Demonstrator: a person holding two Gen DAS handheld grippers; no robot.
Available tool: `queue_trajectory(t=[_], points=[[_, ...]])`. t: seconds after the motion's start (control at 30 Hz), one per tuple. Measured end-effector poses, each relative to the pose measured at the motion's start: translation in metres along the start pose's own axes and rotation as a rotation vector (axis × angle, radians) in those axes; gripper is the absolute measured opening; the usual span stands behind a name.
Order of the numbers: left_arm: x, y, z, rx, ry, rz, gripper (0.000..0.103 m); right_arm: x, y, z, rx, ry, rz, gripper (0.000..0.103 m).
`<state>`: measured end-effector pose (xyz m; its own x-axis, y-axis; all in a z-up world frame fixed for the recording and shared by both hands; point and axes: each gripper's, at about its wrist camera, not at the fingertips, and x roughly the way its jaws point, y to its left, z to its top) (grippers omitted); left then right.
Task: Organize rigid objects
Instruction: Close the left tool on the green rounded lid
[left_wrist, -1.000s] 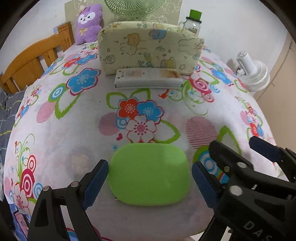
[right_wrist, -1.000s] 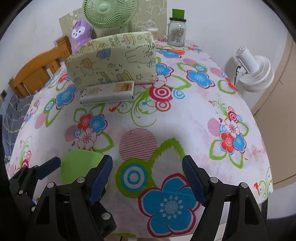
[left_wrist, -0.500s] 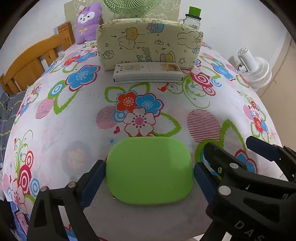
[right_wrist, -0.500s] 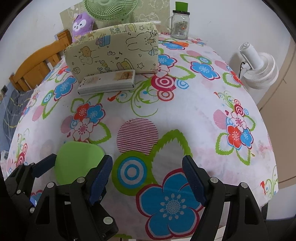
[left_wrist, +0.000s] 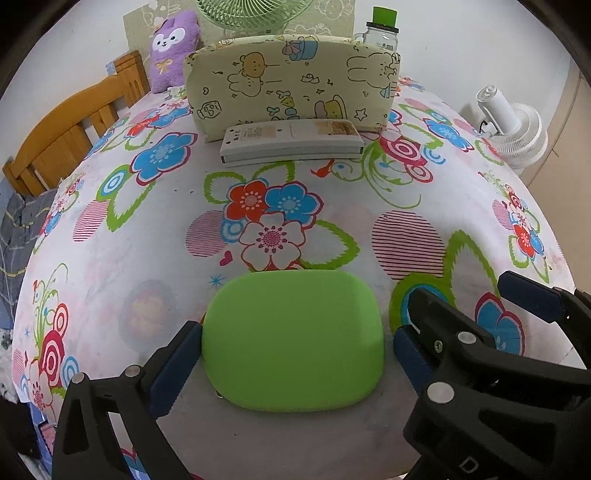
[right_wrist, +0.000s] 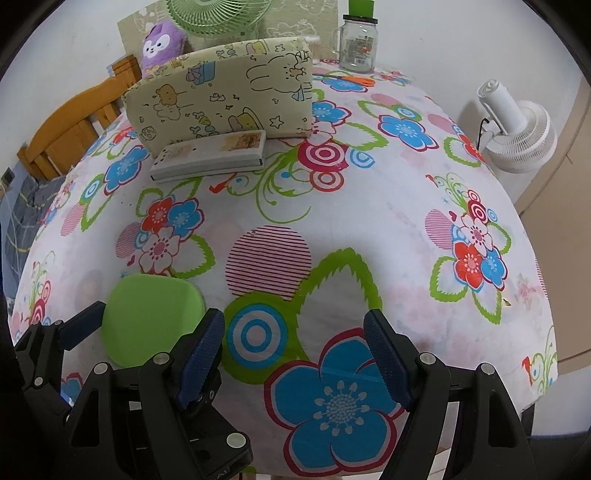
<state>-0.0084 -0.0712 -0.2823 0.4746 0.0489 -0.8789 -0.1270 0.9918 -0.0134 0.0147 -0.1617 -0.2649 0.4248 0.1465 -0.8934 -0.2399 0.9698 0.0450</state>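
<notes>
The left gripper (left_wrist: 293, 350) hangs tilted down over the near edge of the table (left_wrist: 147, 229), its jaws spread wide around a flat green lid (left_wrist: 293, 341). The jaws have just been opening, and the lid lies between them. The left blue pad (left_wrist: 177, 363) sits right at the lid's left side, and whether it touches cannot be told. The right pad (left_wrist: 406, 354) stands just clear of the lid's right side, with a strip of cloth showing in the gap. The lid rests flat on the flowered cloth, close to the near edge and left of the middle.

The right gripper (right_wrist: 293, 360) is just beside the left one, to its right, also near the table's front edge. Its jaws stand apart with nothing between them; only a blue flower on the cloth shows in the gap. In the left wrist view its fingers (left_wrist: 532, 299) cross the lower right corner, close to the left gripper's right finger.

Toward the far edge, a white remote (left_wrist: 291, 142) lies flat, touching the foot of an upright cushion (left_wrist: 291, 86) with cartoon prints. Behind the cushion are a green fan (right_wrist: 218, 16), a purple plush (left_wrist: 173, 48) and a glass jar (right_wrist: 358, 42) with a green top. A wooden chair (left_wrist: 70, 133) stands at the left edge, and a white fan (right_wrist: 517, 129) beyond the right edge.
</notes>
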Motion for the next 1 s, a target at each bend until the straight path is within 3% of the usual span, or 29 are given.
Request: queue_trajectory(t=[0.1, 0.2, 0.5, 1.0], points=[[0.0, 0.0, 0.0, 0.002, -0.004, -0.001, 0.102, 0.001, 0.001, 0.001, -0.002, 0.001, 0.0, 0.08], [-0.002, -0.002, 0.0, 0.026, -0.018, -0.013, 0.096, 0.002, 0.002, 0.002, -0.004, -0.001, 0.001, 0.08], [-0.003, 0.003, 0.005, 0.002, 0.008, -0.024, 0.095, 0.005, 0.009, 0.01, -0.013, 0.007, 0.005, 0.08], [-0.005, 0.02, 0.043, 0.079, -0.008, -0.054, 0.095, 0.006, 0.026, 0.05, -0.03, -0.032, 0.021, 0.08]])
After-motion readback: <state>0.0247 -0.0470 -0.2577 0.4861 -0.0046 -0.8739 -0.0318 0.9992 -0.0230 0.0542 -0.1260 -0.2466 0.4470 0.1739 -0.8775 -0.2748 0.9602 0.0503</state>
